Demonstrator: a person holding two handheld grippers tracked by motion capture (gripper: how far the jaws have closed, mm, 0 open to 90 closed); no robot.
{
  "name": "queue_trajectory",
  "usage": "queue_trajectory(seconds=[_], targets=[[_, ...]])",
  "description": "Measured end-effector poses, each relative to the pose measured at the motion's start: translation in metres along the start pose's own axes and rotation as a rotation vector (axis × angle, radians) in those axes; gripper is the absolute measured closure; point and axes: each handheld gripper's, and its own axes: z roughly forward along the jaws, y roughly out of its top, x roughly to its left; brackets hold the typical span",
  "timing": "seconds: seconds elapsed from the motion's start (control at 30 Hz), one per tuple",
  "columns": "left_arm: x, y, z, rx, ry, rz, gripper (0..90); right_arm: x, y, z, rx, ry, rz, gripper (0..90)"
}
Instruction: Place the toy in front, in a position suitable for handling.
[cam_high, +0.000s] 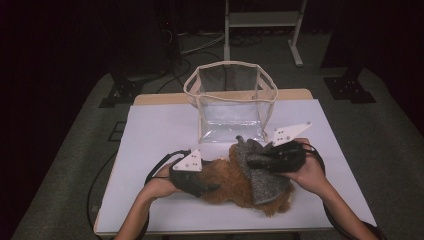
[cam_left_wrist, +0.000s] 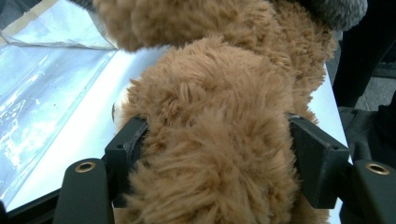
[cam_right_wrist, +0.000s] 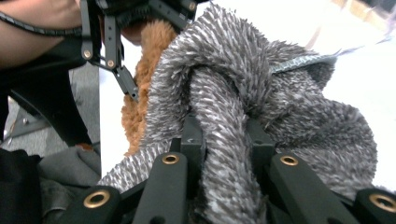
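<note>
Soft, light plush toy (cam_high: 227, 184) near the table's (cam_high: 150, 135) front edge: left gripper (cam_left_wrist: 215, 163) clamps its brown limb, right gripper (cam_right_wrist: 224, 154) pinches its grey knit garment (cam_right_wrist: 280, 93); both compress easily, so grip thick folds.

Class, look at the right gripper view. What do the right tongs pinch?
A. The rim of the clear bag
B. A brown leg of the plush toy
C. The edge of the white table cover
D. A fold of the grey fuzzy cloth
D: in the right gripper view the right tongs stand shut on a fold of the grey cloth, with the brown plush toy behind it and the clear bag farther back.
</note>
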Motion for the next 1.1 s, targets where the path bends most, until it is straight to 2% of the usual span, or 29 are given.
queue_trajectory(seconds=[0.1, 0.17, 0.27, 0.43, 0.57, 0.63, 0.83, 0.97, 1.1], targets=[[-0.002, -0.002, -0.002, 0.002, 0.004, 0.01, 29.5, 0.0, -0.005, 0.008, 0.038, -0.004, -0.002, 73.4], [-0.002, -0.003, -0.002, -0.007, 0.004, 0.003, 29.2, -0.004, -0.012, 0.007, 0.03, 0.001, 0.016, 73.4], [0.0, -0.004, -0.003, -0.009, 0.002, -0.004, 29.0, -0.01, -0.02, -0.004, 0.018, -0.02, 0.04, 73.5], [-0.001, -0.003, -0.003, -0.008, 0.002, -0.005, 28.9, -0.018, -0.03, -0.028, 0.033, -0.071, 0.069, 73.6], [-0.001, -0.002, -0.002, -0.003, 0.001, 0.0, 28.8, -0.023, -0.031, -0.039, 0.035, -0.095, 0.091, 73.6], [-0.001, -0.002, -0.003, 0.003, 0.003, 0.01, 28.7, -0.023, -0.028, -0.038, 0.03, -0.091, 0.082, 73.5], [-0.003, -0.002, -0.004, 0.013, 0.006, 0.027, 28.6, -0.024, -0.012, -0.013, 0.05, -0.057, 0.044, 73.5], [-0.003, -0.004, -0.005, 0.012, 0.004, 0.029, 28.4, -0.036, -0.014, -0.008, 0.053, -0.061, 0.071, 73.5], [-0.003, -0.004, -0.005, 0.009, 0.004, 0.027, 28.3, -0.051, -0.026, -0.017, 0.046, -0.096, 0.122, 73.5]])
